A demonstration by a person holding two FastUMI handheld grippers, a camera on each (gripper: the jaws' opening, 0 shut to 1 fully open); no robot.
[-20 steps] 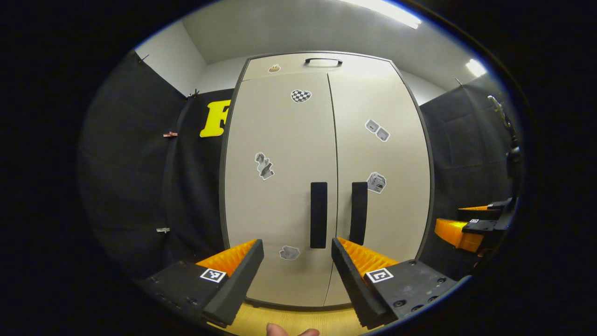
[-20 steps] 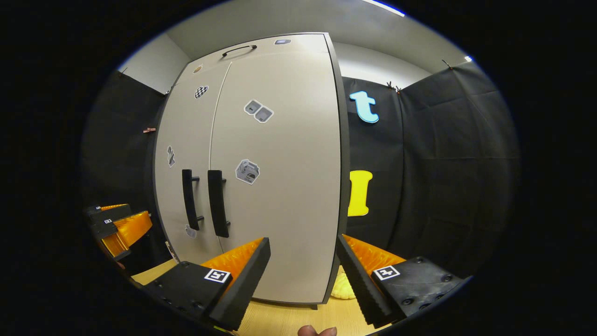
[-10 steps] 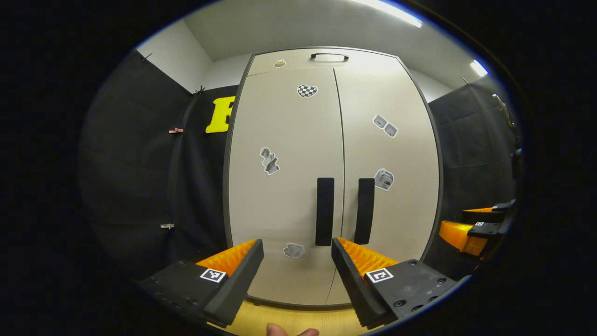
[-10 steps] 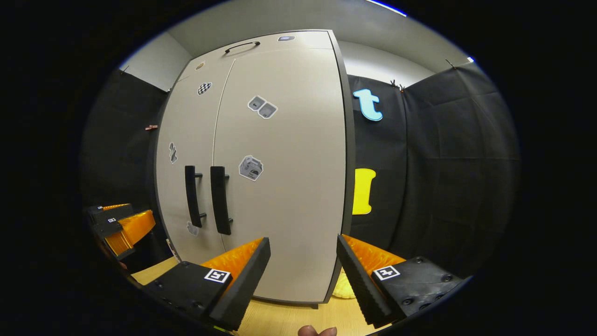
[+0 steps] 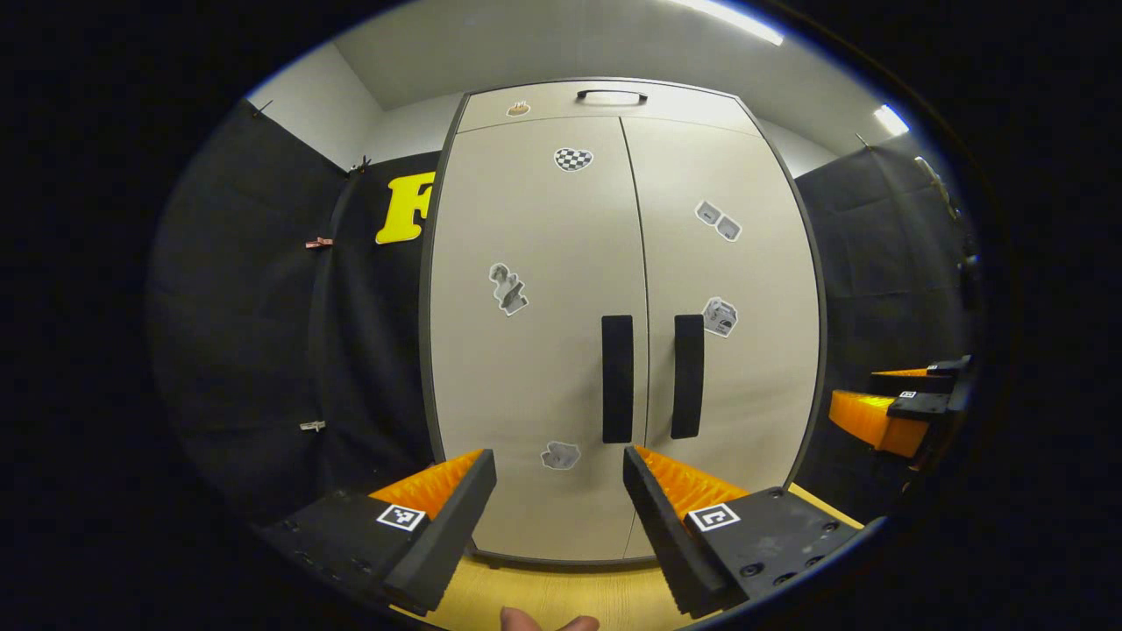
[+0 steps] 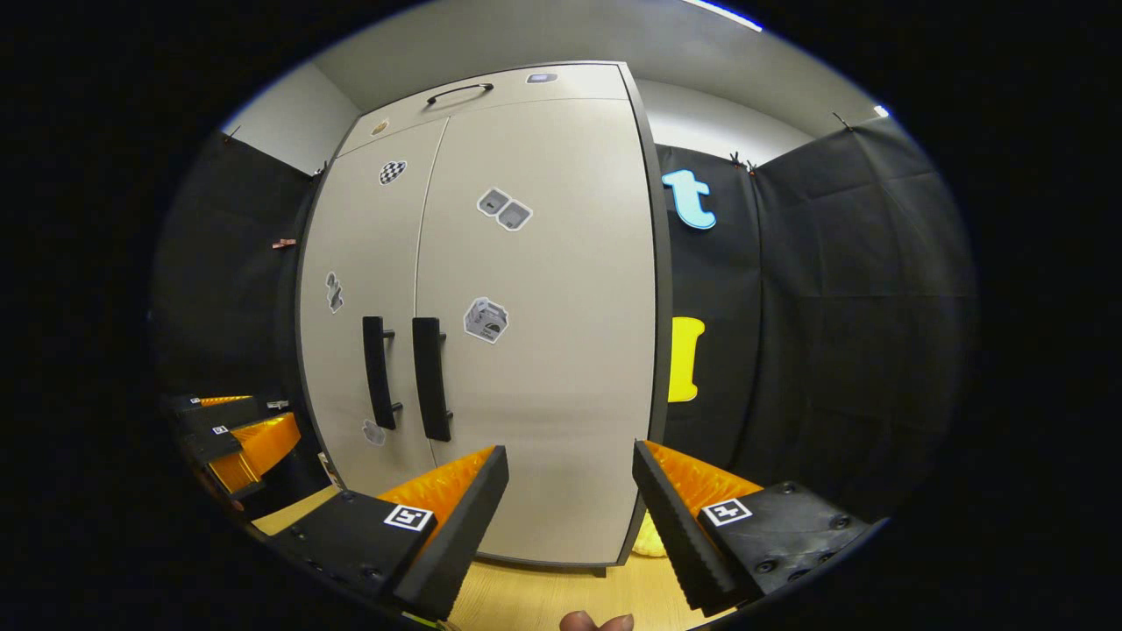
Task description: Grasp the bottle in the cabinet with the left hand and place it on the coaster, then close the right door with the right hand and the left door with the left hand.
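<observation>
Both tongs stand with fingers spread and nothing between them: the left tongs (image 5: 559, 491) face the two handles, the right tongs (image 6: 570, 495) hover off to the cabinet's right side. Beyond them on the pale wooden worktop (image 5: 561, 596) stands the tall beige two-door cabinet (image 5: 561, 350), both doors shut, black bar handles (image 5: 617, 379) side by side. No bottle is visible; judging by this, nothing is started and the doors must open first.

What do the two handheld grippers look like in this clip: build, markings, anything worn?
Both the left gripper and the right gripper have two wedge-shaped, ribbed fingers on dark bolted blocks, each block carrying a small square black-and-white marker. A fingertip shows below each; no sleeve or cable is visible.
</observation>
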